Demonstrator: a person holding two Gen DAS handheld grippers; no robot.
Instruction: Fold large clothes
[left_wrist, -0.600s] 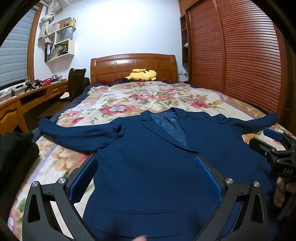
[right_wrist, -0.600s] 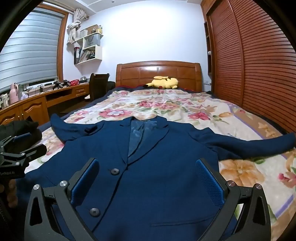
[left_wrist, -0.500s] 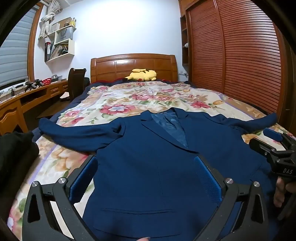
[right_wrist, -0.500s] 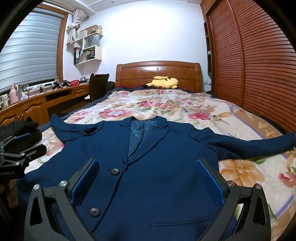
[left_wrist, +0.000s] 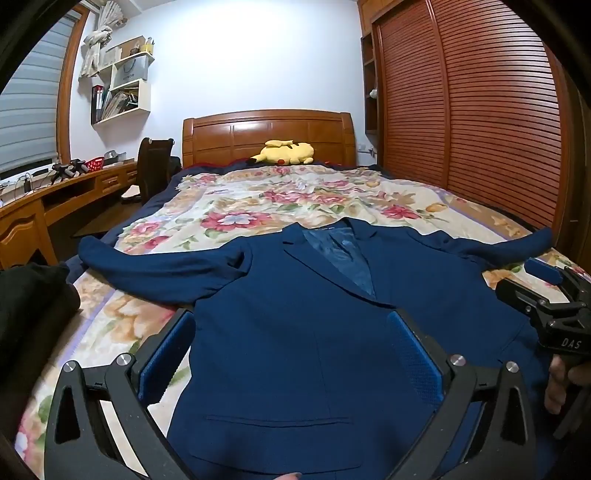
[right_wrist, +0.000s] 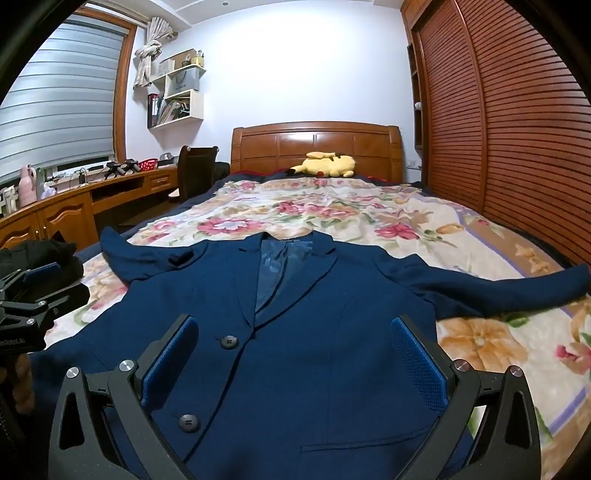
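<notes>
Jacket (left_wrist: 295, 332) is spread flat on the bed (left_wrist: 258, 206) for folding; left gripper (left_wrist: 291, 354) and right gripper (right_wrist: 291, 354) are held wide, empty.

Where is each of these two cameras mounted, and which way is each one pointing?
Left wrist: sits on the left gripper, facing up the bed over the blue jacket; its own open fingers show, plus the right gripper at the right edge.
Right wrist: sits on the right gripper, facing the same way; its open fingers show, and the left gripper at the left edge.
Shared: jacket, bed, yellow plush toy, headboard.
</notes>
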